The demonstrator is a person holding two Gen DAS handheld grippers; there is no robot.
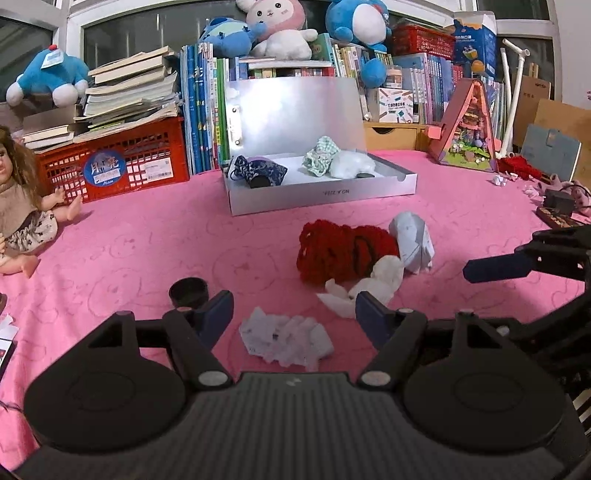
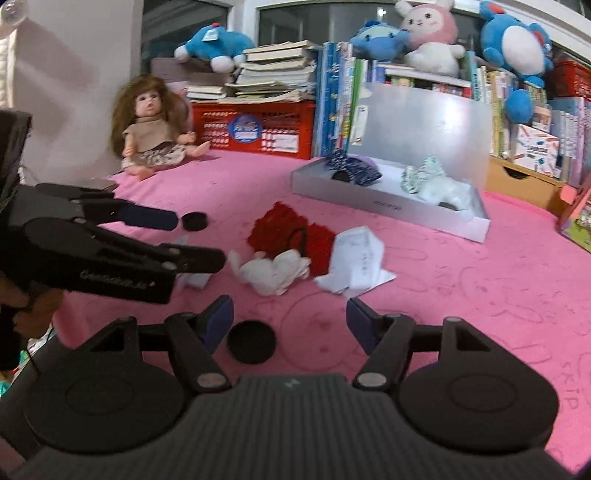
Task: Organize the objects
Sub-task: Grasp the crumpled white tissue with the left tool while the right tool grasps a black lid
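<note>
An open silver box (image 1: 321, 192) (image 2: 388, 208) stands at the back of the pink cloth, holding a dark blue pouch (image 1: 258, 170), a green checked pouch (image 1: 320, 155) and a white bundle (image 1: 351, 164). In front lie a red knitted pouch (image 1: 340, 253) (image 2: 288, 232), crumpled white tissue (image 1: 364, 286) (image 2: 273, 271), a folded white paper (image 1: 413, 240) (image 2: 356, 258), a flat crumpled paper (image 1: 286, 339) and two black round lids (image 1: 189, 291) (image 2: 252, 341). My left gripper (image 1: 293, 317) is open over the flat paper. My right gripper (image 2: 290, 325) is open and empty beside a lid.
A doll (image 2: 147, 125) sits at the left. A red crate (image 1: 114, 162) with stacked books, upright books and plush toys (image 1: 277, 29) line the back. A triangular toy house (image 1: 469, 129) and small clutter lie at the right.
</note>
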